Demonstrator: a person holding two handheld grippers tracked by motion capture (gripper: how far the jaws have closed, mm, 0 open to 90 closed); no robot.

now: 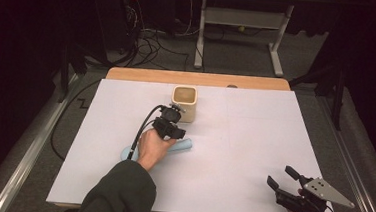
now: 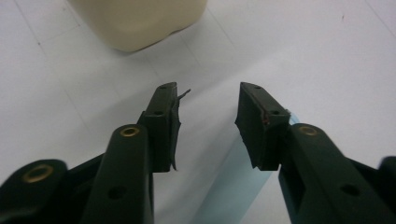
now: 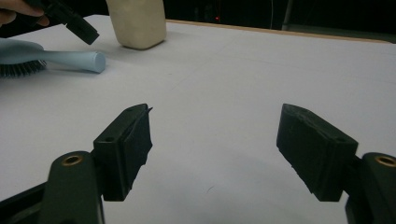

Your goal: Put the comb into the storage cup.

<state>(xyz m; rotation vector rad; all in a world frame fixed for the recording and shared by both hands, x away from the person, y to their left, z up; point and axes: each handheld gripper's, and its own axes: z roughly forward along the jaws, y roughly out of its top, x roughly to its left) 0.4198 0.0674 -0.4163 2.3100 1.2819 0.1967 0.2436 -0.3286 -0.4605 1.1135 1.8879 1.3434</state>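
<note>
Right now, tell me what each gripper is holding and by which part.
Nothing is held. The left gripper is open above the light blue hairbrush's handle, not clamped on it. The right gripper is open over bare table.

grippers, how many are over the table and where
2. The left gripper hovers open over the light blue hairbrush, near the cream cup. The right gripper is open at the table's near right corner.

In the high view the left hand [image 1: 151,147] covers most of the hairbrush [image 1: 186,145]. In the left gripper view the top edge crops the cream cup [image 2: 140,21].
</note>
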